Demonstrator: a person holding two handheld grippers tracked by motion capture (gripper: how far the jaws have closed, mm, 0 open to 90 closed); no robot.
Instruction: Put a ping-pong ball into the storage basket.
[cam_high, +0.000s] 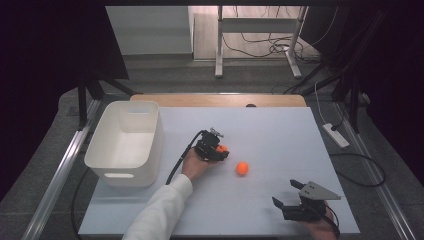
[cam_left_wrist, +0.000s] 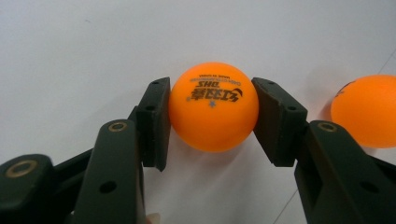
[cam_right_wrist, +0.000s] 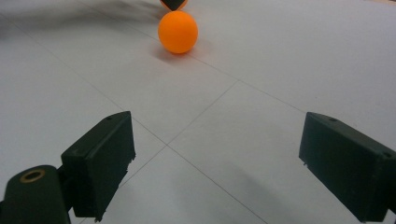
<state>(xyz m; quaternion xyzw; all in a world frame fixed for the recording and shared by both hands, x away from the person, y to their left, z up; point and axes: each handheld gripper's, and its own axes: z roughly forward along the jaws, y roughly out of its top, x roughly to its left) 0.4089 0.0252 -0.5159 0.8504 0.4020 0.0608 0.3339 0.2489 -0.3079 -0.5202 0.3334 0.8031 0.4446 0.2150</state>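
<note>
Here, white bin (cam_high: 127, 145) holds nothing visible.

The orange ball (cam_left_wrist: 213, 106) printed with dark lettering looks smooth, faintly glossy plastic. Beside it, the black gripper pads (cam_left_wrist: 156, 122) look matt plastic; the white tabletop (cam_left_wrist: 93, 56) beneath is matt.

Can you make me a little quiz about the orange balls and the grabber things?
1. True or false: the left gripper is squeezing an orange ball.
2. Where is the second orange ball? A) in the white bin B) loose on the table C) in the right gripper
3. Fill in: the right gripper's jaws are ___.

Key
1. True: both pads touch the ball.
2. B: it lies free beside the held one.
3. Open, with nothing between them.
</note>
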